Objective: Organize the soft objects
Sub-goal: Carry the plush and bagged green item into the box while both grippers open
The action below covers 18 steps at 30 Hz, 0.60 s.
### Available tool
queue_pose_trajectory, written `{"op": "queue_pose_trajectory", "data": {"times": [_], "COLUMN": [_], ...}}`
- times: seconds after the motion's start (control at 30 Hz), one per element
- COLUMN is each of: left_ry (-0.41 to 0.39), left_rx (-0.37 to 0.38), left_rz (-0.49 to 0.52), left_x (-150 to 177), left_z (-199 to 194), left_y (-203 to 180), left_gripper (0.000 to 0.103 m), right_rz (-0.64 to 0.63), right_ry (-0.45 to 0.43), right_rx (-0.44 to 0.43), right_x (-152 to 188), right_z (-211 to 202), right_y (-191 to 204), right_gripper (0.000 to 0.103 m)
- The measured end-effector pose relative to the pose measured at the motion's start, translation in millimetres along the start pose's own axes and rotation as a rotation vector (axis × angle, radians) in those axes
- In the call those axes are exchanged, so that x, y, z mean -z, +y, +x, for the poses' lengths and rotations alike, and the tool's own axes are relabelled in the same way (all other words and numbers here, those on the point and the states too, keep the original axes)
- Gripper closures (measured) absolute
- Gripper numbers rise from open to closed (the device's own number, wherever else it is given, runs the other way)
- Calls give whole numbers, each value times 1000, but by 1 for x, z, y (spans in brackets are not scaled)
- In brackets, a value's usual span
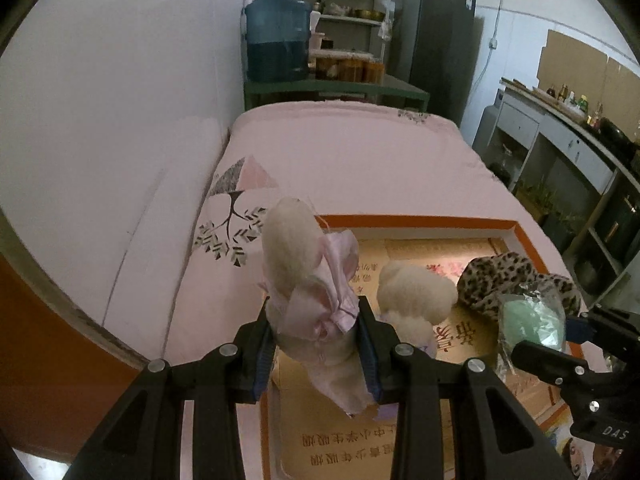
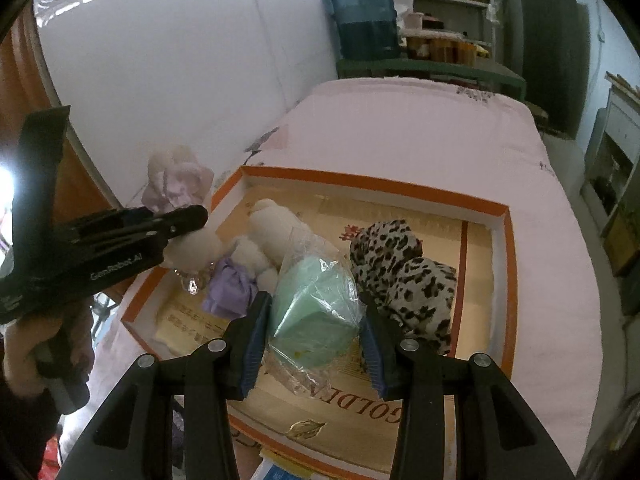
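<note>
Left wrist, left gripper (image 1: 316, 354) pinching pink-dressed plush toy (image 1: 308, 292), right gripper (image 2: 314, 340) clamping bagged green sponge (image 2: 316, 308)

Your shallow orange-rimmed cardboard box (image 2: 502, 216) lies on the pink-sheeted bed (image 2: 420, 120), the bed's left side against the white wall (image 2: 180, 60). In the box, the cream plush toy in a purple dress (image 2: 260, 240) lies left, and the leopard-print fabric bundle (image 2: 404, 268) right. The plastic-wrapped mint-green foam block (image 2: 316, 312) sits between them, above the box floor; behind the bed stands a big blue water jug (image 2: 364, 20).
</note>
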State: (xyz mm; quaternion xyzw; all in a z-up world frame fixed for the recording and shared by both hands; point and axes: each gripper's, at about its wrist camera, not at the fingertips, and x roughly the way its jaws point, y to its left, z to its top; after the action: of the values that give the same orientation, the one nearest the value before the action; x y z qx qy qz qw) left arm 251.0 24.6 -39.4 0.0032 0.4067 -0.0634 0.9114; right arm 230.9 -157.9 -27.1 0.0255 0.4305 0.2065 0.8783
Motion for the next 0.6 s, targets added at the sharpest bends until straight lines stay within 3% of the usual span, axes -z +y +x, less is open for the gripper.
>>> {"op": "queue_pose_trajectory", "data": {"times": [0.33, 0.6], "left_ry": [49, 49], "left_rx": [33, 62], "left_rz": [-31, -24], "left_x": [2, 7], "left_z": [28, 30], "left_y": [2, 2], "left_gripper": [64, 44], "right_rz": [26, 24], "right_ry": [47, 55], "right_rx": [-1, 11], "right_x": [2, 3], "right_z": [22, 28], "right_y": [-10, -12], "right_gripper": [57, 53]}}
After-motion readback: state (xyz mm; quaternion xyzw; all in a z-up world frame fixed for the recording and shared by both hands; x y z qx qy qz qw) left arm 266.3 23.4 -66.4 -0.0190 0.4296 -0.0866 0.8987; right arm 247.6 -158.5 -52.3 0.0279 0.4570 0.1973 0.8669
